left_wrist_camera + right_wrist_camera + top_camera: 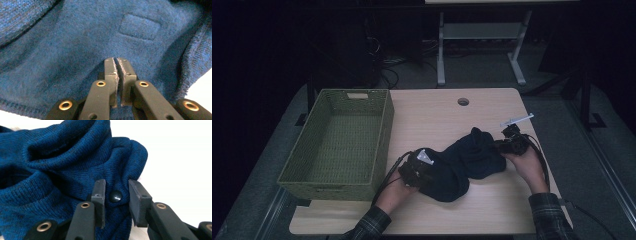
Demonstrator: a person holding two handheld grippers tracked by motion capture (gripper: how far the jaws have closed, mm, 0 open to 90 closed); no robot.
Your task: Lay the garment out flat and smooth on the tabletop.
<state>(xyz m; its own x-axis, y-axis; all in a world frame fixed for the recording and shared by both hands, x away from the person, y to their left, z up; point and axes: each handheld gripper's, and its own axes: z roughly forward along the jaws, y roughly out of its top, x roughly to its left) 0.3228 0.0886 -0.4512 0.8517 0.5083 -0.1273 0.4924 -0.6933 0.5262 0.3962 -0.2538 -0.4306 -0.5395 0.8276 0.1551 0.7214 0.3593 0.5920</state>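
Observation:
A dark blue knit garment (472, 155) lies bunched on the pale wooden table (437, 115), right of centre. My left gripper (417, 170) sits at its left end. In the left gripper view the jaws (116, 60) are pressed together at the garment's (75, 37) hem, with a stitched rectangular patch (139, 26) beyond the tips. My right gripper (511, 142) is at the garment's right end. In the right gripper view it (116, 185) stands open astride a fold of the knit (62, 157), with a black snap button (115, 196) between the jaws.
A green woven basket (384, 130) with nothing in it stands along the table's left side. A round cable hole (463, 101) is near the far edge. Bare tabletop lies behind and in front of the garment. The floor beyond is dark, with a desk frame (441, 50).

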